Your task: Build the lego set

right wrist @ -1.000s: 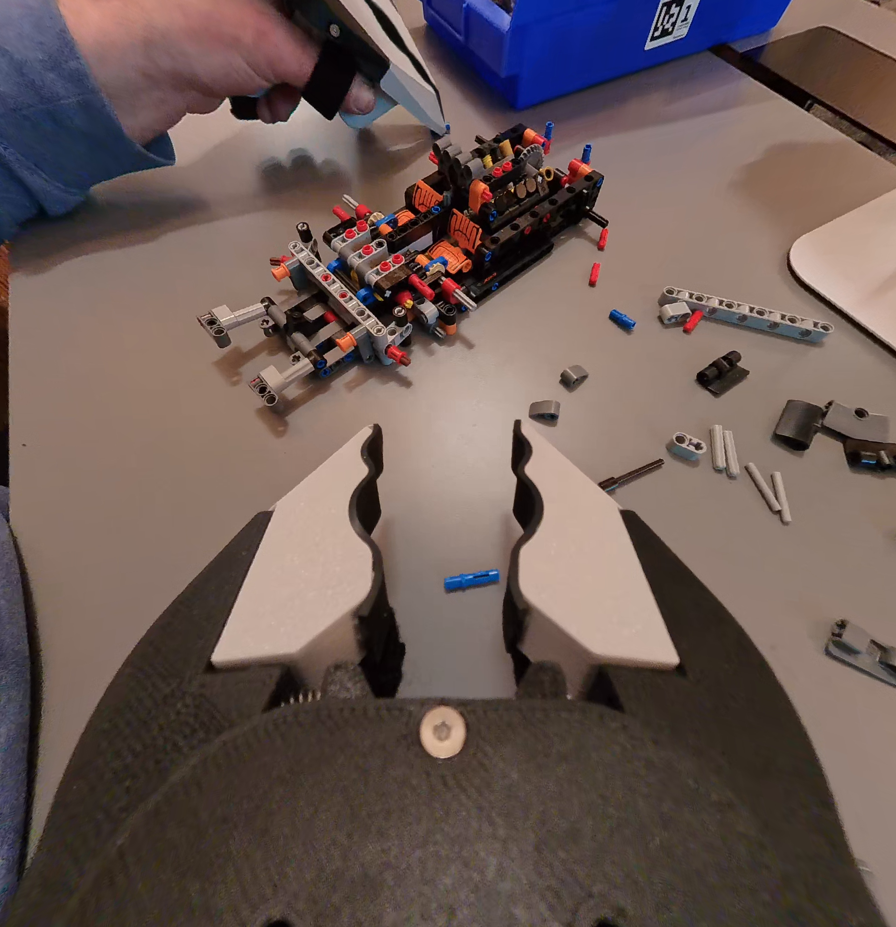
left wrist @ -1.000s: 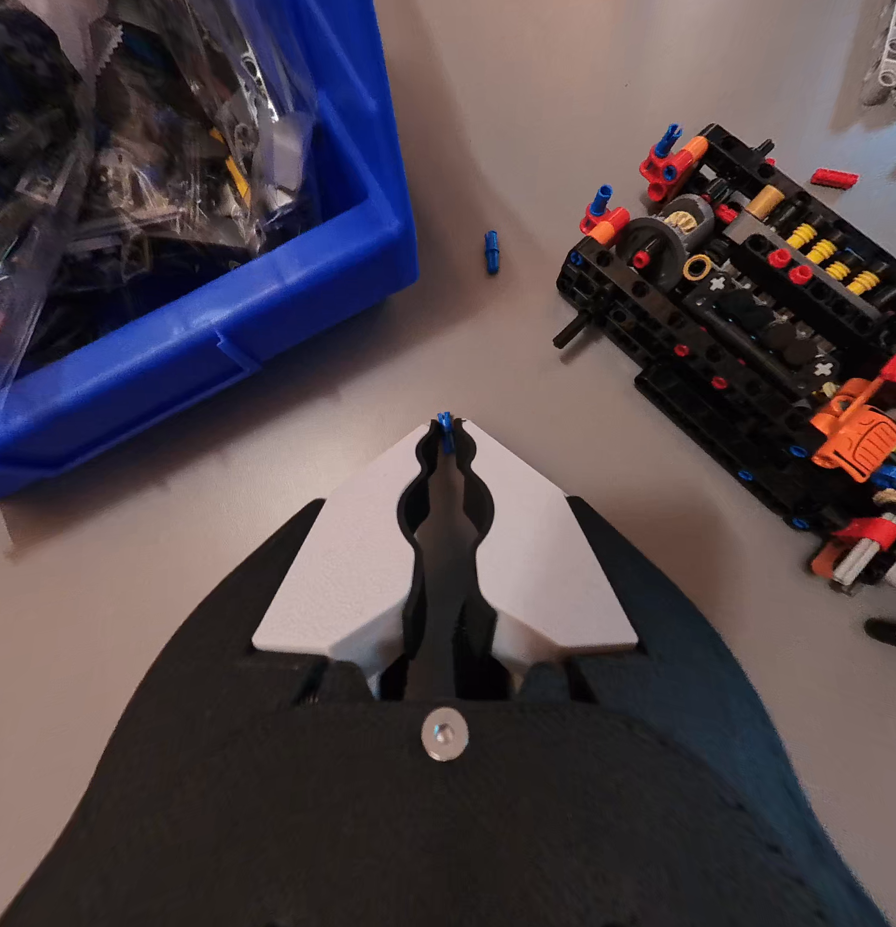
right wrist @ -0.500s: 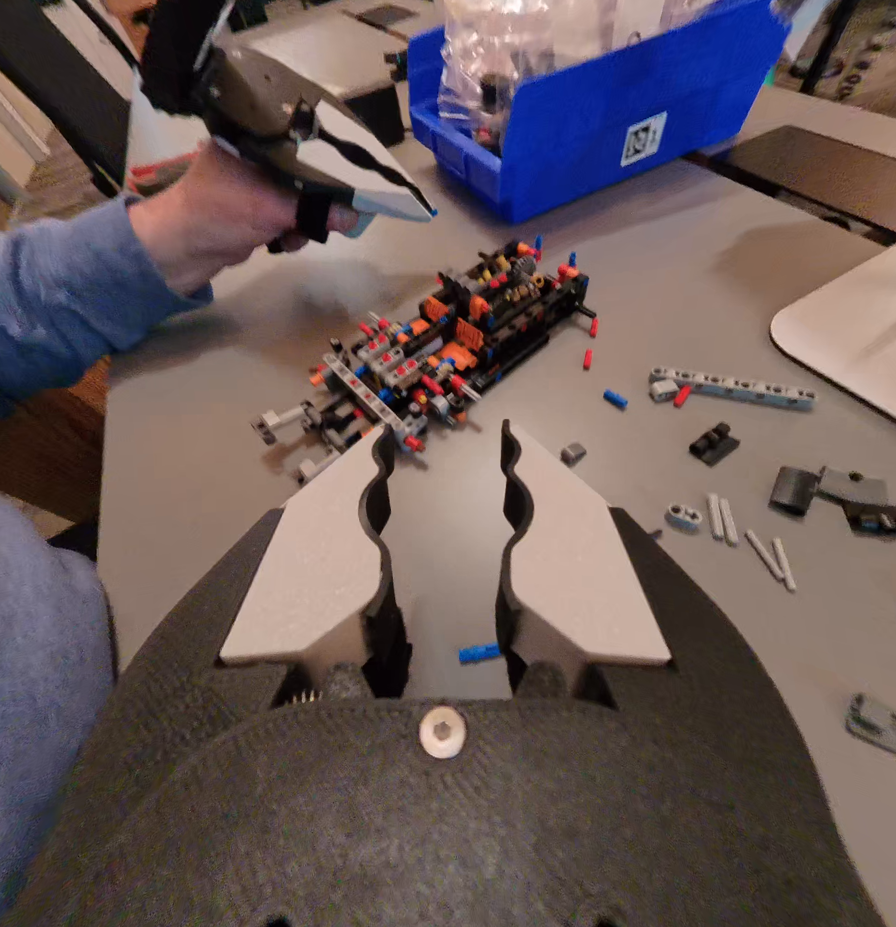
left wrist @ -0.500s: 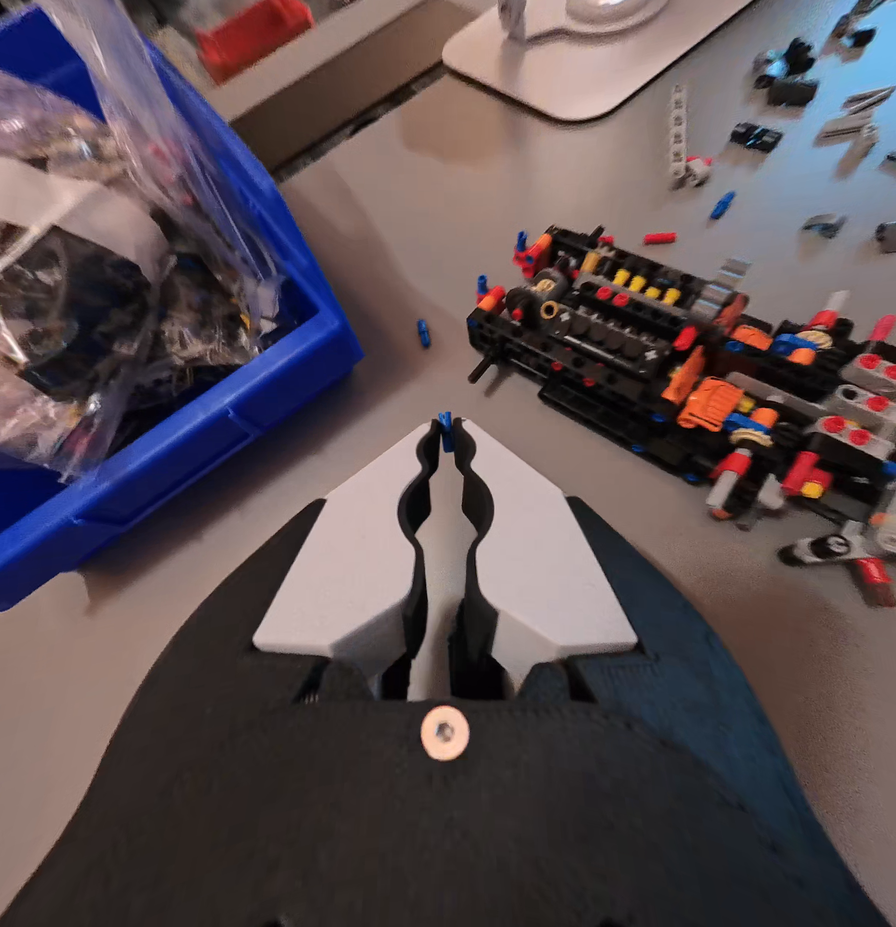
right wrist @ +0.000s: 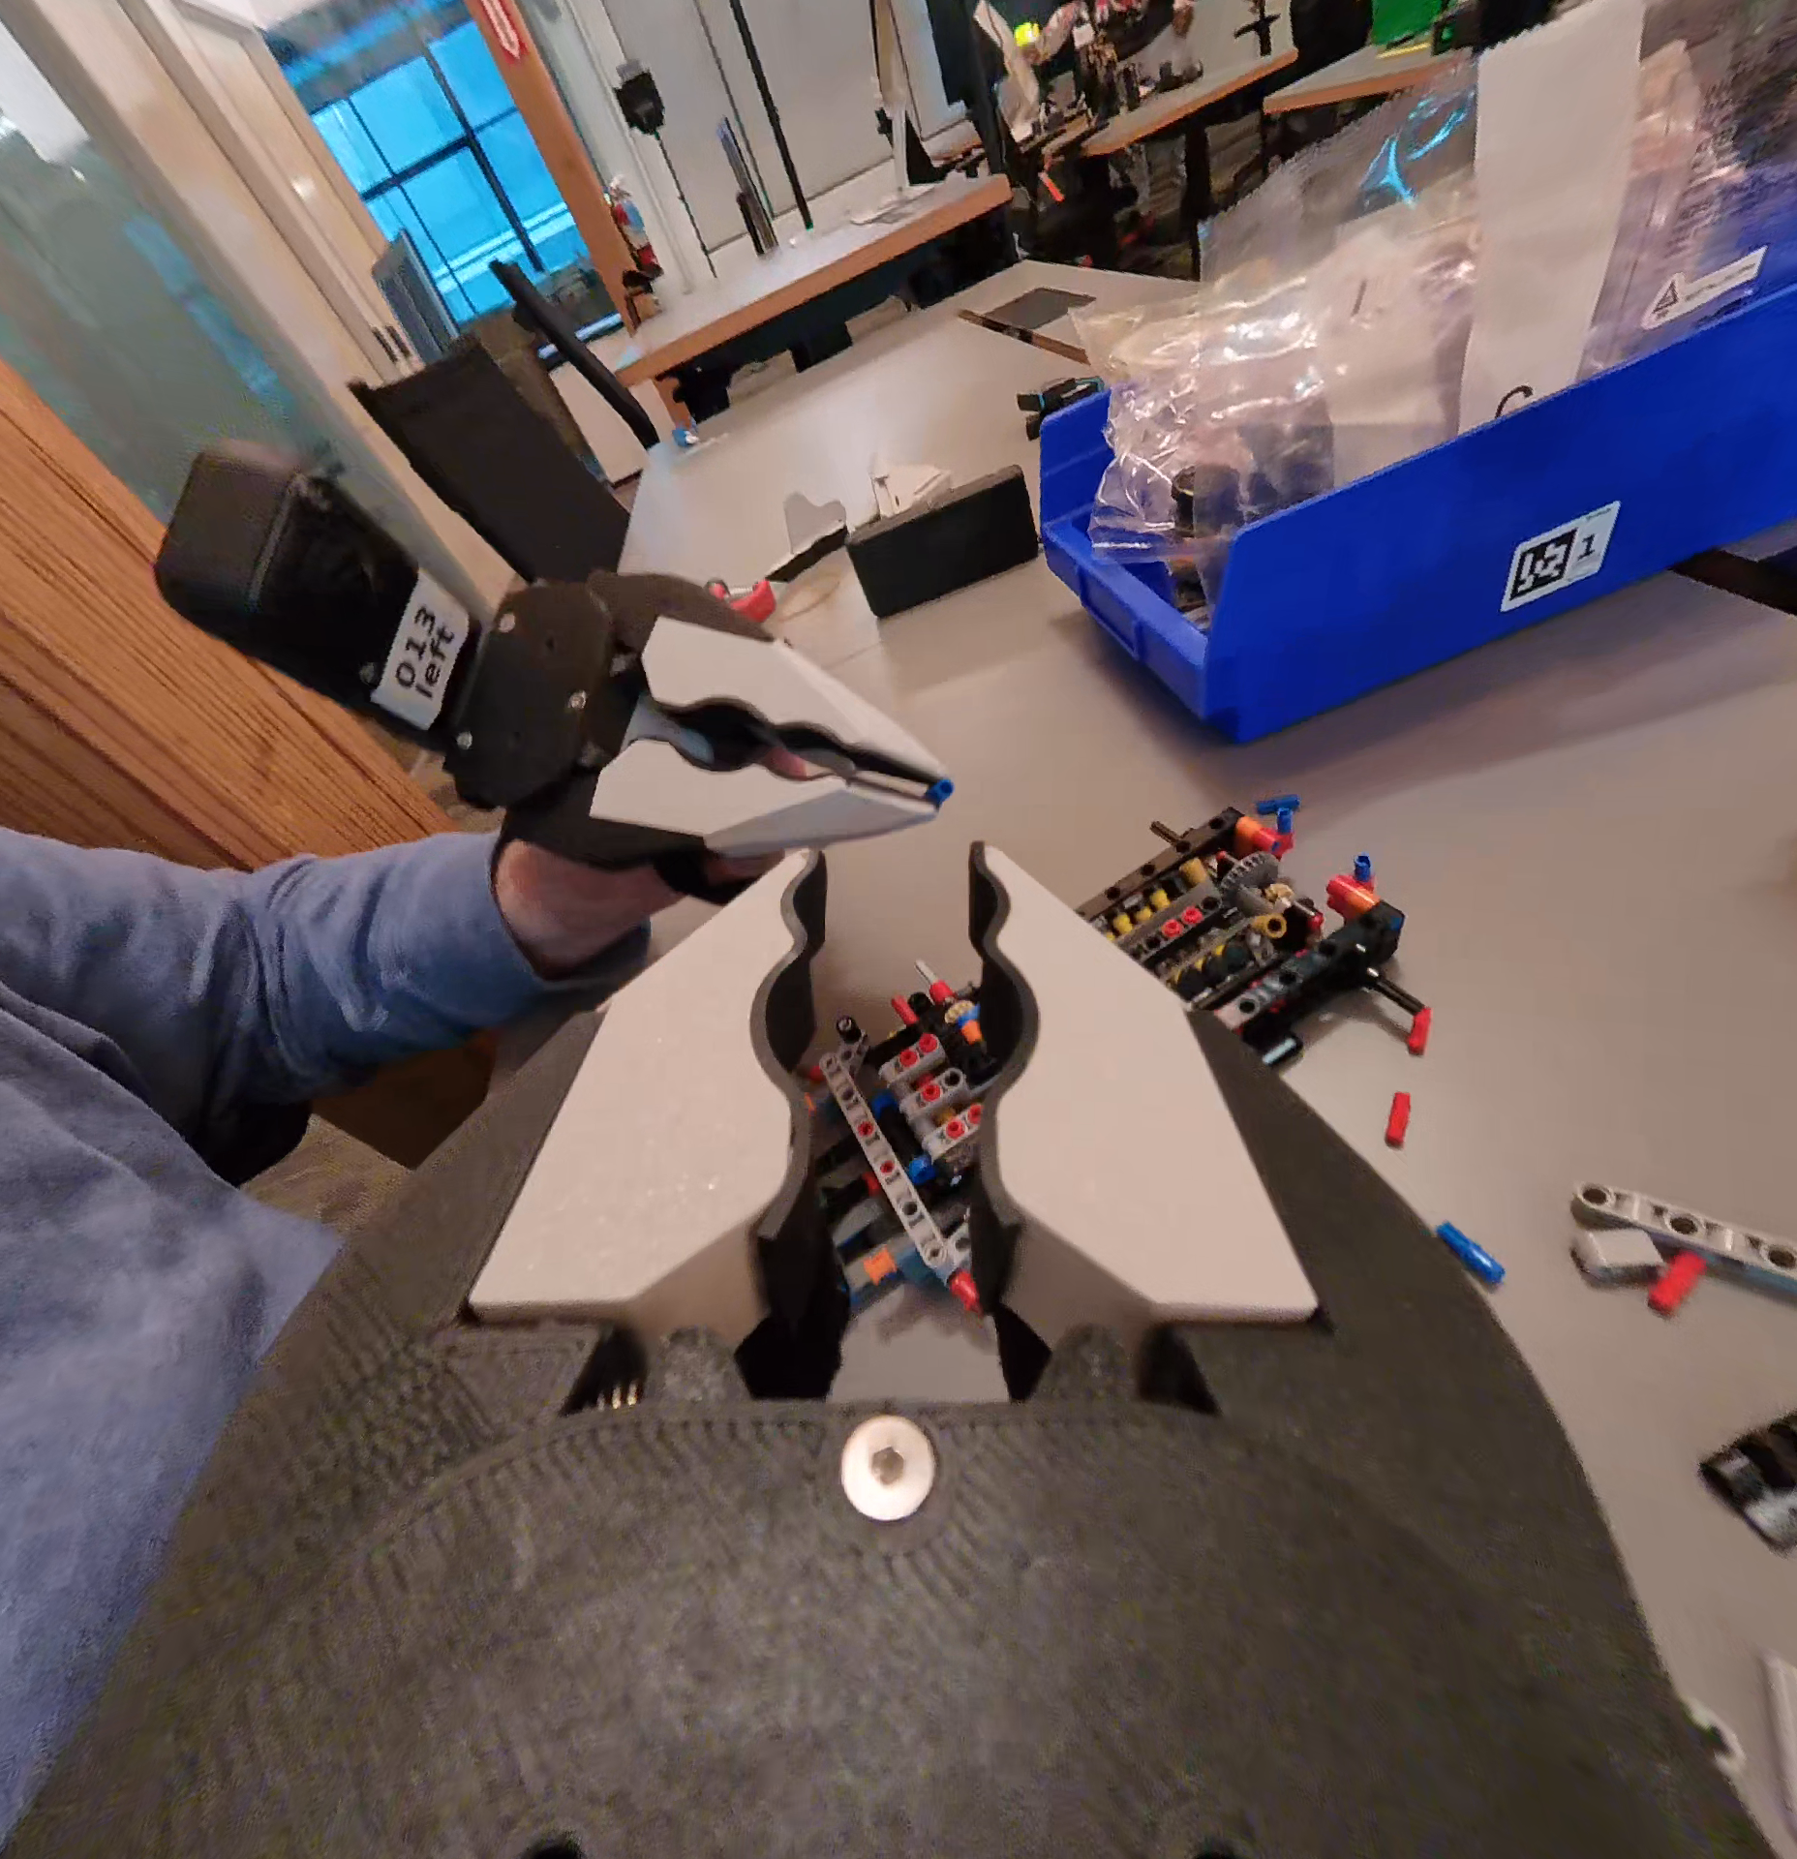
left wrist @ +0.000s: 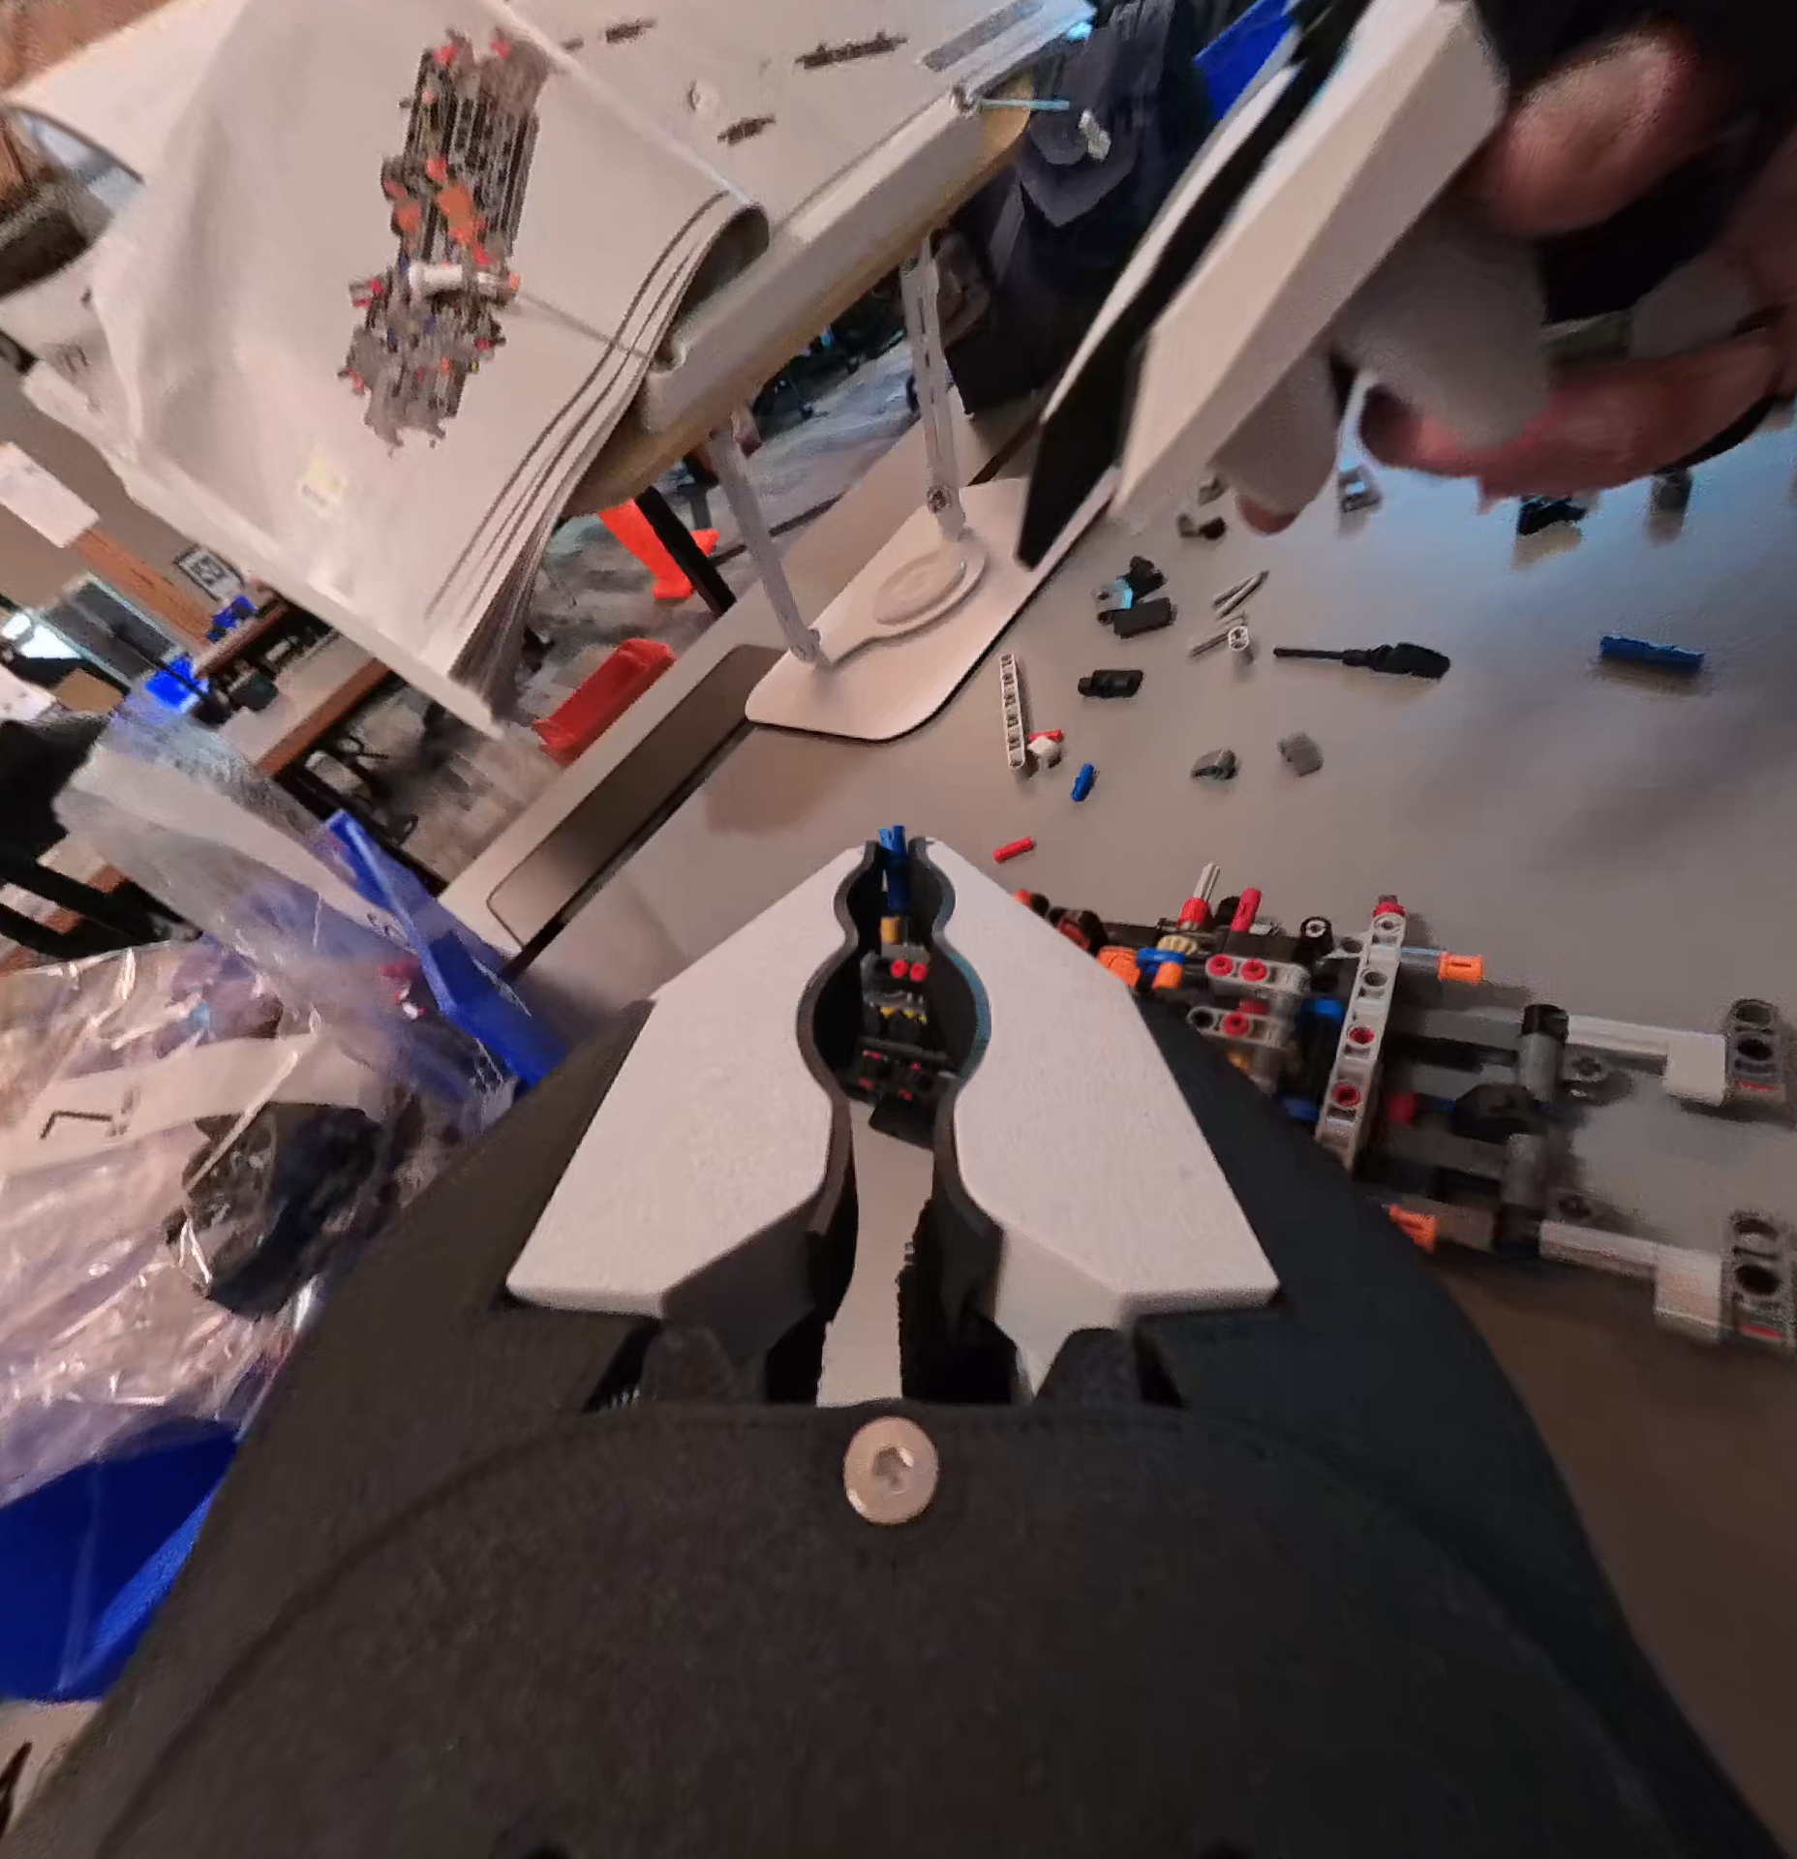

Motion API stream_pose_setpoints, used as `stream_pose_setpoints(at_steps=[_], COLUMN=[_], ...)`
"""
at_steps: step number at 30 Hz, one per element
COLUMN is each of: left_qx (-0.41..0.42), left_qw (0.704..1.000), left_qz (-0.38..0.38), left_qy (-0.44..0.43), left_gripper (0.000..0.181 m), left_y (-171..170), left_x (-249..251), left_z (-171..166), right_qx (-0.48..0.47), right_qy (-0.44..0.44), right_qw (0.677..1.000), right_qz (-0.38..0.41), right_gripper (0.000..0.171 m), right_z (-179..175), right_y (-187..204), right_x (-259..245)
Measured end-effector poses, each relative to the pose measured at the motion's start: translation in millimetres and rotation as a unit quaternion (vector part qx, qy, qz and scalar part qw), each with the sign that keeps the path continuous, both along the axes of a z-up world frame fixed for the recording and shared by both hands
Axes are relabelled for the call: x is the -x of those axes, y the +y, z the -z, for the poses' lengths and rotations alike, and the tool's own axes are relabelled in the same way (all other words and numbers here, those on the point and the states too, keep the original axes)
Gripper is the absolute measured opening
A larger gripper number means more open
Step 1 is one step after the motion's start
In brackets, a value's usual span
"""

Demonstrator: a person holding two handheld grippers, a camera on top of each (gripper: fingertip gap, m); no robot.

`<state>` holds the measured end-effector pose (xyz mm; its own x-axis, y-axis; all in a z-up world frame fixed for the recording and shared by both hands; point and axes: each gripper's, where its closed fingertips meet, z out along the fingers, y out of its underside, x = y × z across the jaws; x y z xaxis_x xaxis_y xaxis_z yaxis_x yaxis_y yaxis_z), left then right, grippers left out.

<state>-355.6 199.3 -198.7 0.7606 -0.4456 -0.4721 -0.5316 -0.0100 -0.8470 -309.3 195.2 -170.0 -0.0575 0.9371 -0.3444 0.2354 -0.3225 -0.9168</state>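
Note:
My left gripper (left wrist: 894, 857) is shut on a small blue pin (left wrist: 890, 843) that sticks out of its tips. It is held in the air over the near end of the long black, grey and orange lego model (left wrist: 1377, 1046) lying on the grey table. In the right wrist view the left gripper (right wrist: 930, 792) shows at the left with the blue pin (right wrist: 941, 790) at its tip. My right gripper (right wrist: 900, 870) is open and empty, raised above the model (right wrist: 1247, 936). It also shows blurred at the top right of the left wrist view (left wrist: 1226, 302), held by a hand.
A blue bin (right wrist: 1478, 563) with plastic bags of parts stands at the back. An open instruction booklet (left wrist: 371, 302) rests on a white stand (left wrist: 874, 644). Loose parts lie right of the model: a grey beam (right wrist: 1679, 1227), a blue pin (right wrist: 1470, 1252), a red pin (right wrist: 1397, 1119). Across from one pair of fingers to the other is roughly 6 centimeters. Left tips and right tips are each some 20 centimeters from the grey beam (right wrist: 1679, 1227). Seen from the left wrist view (left wrist: 1019, 739) as well.
Both grippers have lifted and tilted up from the table. The left still holds the blue pin and has swung over the model. The right stays open; the blue pin under it has left view.

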Motion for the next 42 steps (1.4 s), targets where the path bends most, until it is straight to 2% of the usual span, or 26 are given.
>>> stream_pose_setpoints(at_steps=[8, 18, 25, 36, 42], left_qx=[-0.027, -0.033, -0.038, -0.083, -0.096], left_qw=[0.999, 0.999, 0.999, 0.995, 0.991], left_qz=[0.028, 0.009, 0.025, 0.029, 0.026], left_qy=[-0.005, -0.022, -0.027, 0.044, 0.089], left_gripper=[0.003, 0.003, 0.003, 0.003, 0.003], left_y=[-3, -2, -5, -11, -12], left_x=[-16, 10, 5, -13, -19], left_z=[-8, -8, -9, -13, -11], right_qx=[0.033, 0.047, 0.053, 0.083, 0.087], right_qy=[0.004, -0.001, -0.003, 0.008, -0.012], right_qw=[0.999, 0.998, 0.998, 0.995, 0.994], right_qz=[-0.02, -0.036, -0.041, -0.061, -0.068], right_gripper=[0.026, 0.027, 0.026, 0.022, 0.017], right_z=[4, 4, 7, 4, 15], right_y=[7, 11, 7, -1, -7], right_x=[10, 16, 20, 27, 32])
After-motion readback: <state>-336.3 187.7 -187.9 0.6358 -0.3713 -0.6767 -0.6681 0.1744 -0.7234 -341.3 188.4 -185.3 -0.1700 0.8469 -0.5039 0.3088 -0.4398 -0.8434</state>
